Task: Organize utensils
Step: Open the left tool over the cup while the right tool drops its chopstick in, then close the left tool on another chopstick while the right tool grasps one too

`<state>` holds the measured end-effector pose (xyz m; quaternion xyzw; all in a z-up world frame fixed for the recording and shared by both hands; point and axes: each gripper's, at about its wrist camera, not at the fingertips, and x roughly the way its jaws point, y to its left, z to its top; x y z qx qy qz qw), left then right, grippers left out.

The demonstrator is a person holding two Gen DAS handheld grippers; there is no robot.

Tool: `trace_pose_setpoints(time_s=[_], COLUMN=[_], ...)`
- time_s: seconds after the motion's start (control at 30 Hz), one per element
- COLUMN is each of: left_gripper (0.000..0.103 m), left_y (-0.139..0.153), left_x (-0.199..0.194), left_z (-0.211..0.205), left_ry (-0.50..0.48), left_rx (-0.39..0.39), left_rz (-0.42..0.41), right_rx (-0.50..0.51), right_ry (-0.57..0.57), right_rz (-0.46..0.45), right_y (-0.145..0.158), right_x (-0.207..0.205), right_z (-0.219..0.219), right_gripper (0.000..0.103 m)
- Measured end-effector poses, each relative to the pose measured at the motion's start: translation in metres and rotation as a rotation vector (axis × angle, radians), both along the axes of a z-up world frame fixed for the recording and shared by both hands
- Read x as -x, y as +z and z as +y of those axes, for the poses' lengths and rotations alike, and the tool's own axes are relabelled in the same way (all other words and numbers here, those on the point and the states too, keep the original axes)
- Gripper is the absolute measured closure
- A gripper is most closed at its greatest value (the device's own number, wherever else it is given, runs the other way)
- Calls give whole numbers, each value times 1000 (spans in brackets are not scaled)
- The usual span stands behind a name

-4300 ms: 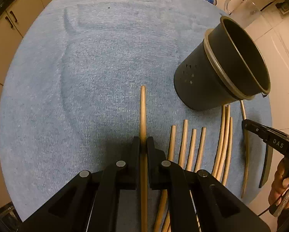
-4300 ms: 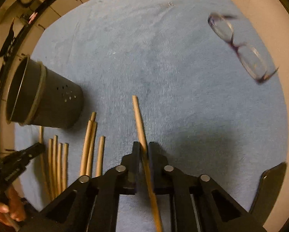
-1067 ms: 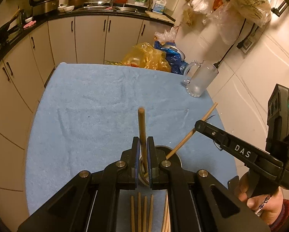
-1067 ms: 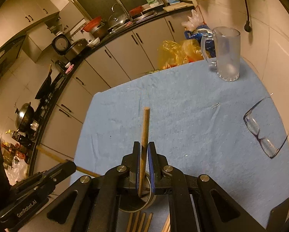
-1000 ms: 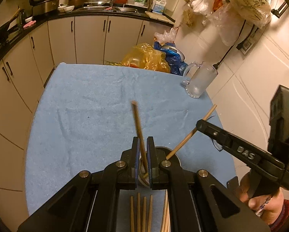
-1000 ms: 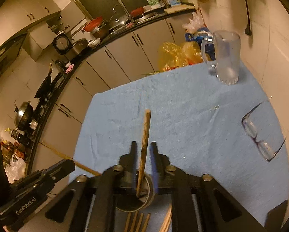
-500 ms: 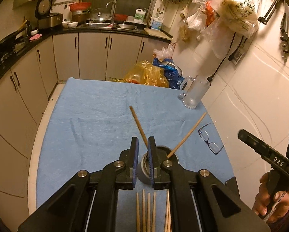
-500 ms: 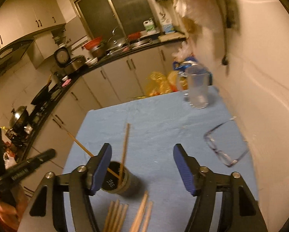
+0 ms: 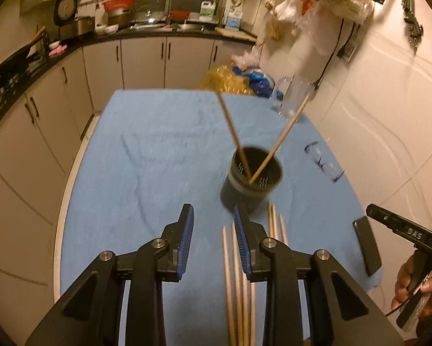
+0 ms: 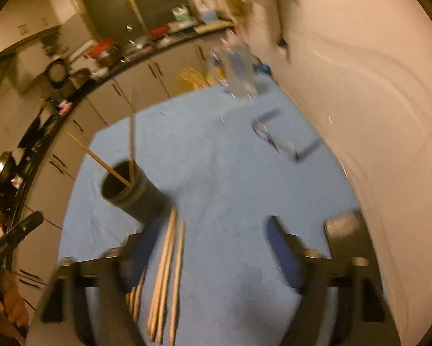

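Hovering over table, left gripper (image 9: 211,238) and right gripper (image 10: 213,250) empty, jaws apart.

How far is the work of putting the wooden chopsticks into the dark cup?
Done: two wooden chopsticks stand leaning in the dark round plastic cup. In hand: nothing; the left hand-held gripper has just been opening and the right hand-held gripper closing a little, both empty. Left: several loose wooden chopsticks lie on the blue cloth.
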<state>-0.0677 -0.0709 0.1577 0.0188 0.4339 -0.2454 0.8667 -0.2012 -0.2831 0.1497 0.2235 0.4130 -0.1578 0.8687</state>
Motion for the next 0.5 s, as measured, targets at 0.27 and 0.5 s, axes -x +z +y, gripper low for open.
trace_pose_setpoints(time_s=[0.27, 0.5], left_gripper=[74, 74], left_y=[-41, -68], left_x=[20, 31], left_z=[20, 30], left_ry=[44, 56], left_rx=[-19, -37], left_rz=[101, 182], right_rx=[-113, -254], right_ry=[-9, 44], right_rz=[136, 218], right_y=[-41, -69], right_x=[8, 7], right_z=[8, 25], right_gripper=[68, 69])
